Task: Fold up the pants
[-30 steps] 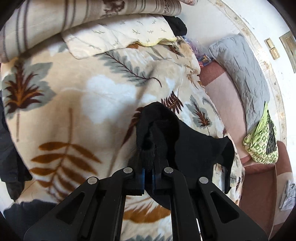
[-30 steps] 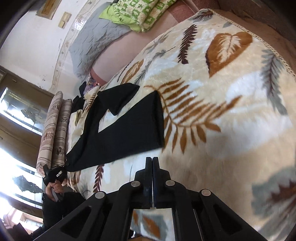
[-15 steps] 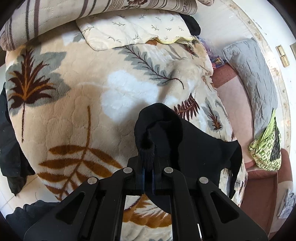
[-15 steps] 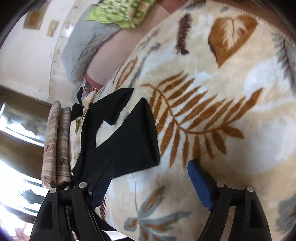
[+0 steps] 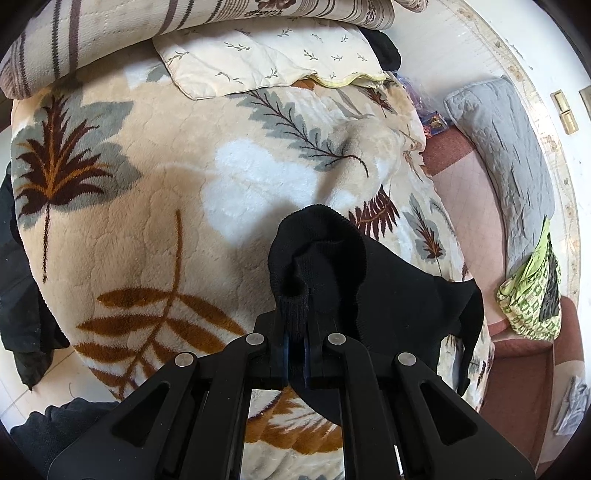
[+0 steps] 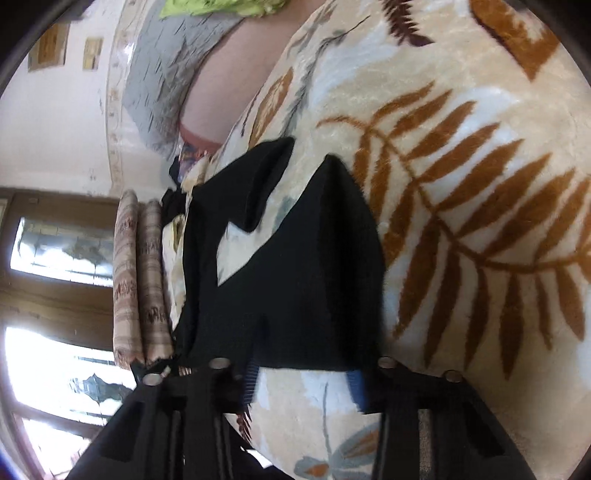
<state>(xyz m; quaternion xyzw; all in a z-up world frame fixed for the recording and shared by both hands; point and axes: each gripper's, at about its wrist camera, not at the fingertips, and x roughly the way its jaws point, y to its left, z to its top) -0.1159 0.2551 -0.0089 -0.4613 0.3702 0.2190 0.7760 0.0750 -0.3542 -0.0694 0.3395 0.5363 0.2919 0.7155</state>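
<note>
Black pants (image 5: 388,295) lie across a cream leaf-print blanket (image 5: 147,203) on a bed. My left gripper (image 5: 295,321) is shut on a ribbed edge of the pants, which bunches up into a loop just beyond the fingers. In the right wrist view the pants (image 6: 303,277) stretch away from me, with one leg's end right at my right gripper (image 6: 303,384). Its jaws are closing. The leg's hem lies between the blue pads (image 6: 356,387), and the pads still stand apart on either side of it.
A cream pillow (image 5: 266,59) and a striped rolled blanket (image 5: 147,22) lie at the bed's head. To the right are a grey quilted cushion (image 5: 509,147) and green patterned cloth (image 5: 532,295) on a pink couch. Dark clothing (image 5: 18,277) hangs at the bed's left edge.
My right gripper went from shut to wide open, moved in to the pant leg's end, and its jaws now stand narrower. The left gripper kept its hold and barely moved.
</note>
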